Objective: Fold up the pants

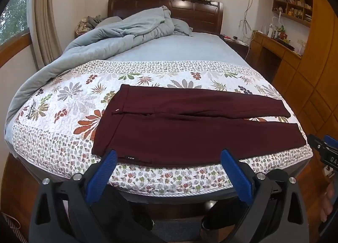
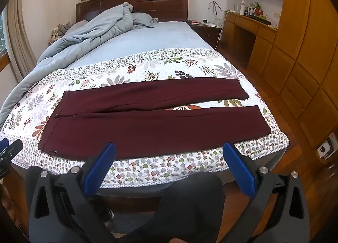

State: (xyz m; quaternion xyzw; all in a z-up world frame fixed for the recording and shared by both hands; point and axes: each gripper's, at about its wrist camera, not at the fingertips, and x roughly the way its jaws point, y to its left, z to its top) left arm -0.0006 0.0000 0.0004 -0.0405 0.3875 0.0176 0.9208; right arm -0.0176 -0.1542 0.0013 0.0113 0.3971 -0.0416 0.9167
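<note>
Dark maroon pants [image 1: 186, 124] lie flat across the foot of the bed on a floral quilt [image 1: 63, 103], waistband to the left, both legs spread to the right with a narrow gap between them. They also show in the right wrist view [image 2: 152, 122]. My left gripper [image 1: 169, 154] is open and empty, hovering at the near bed edge over the waist end. My right gripper [image 2: 169, 148] is open and empty, hovering at the near edge over the nearer leg. Part of the right gripper [image 1: 325, 150] shows at the right of the left wrist view.
A rumpled blue duvet [image 1: 118, 32] lies along the left and head of the bed, under a dark wooden headboard [image 1: 190, 11]. A wooden desk [image 2: 249, 25] and wardrobe [image 2: 306, 53] stand to the right. My legs are below the grippers, against the bed frame.
</note>
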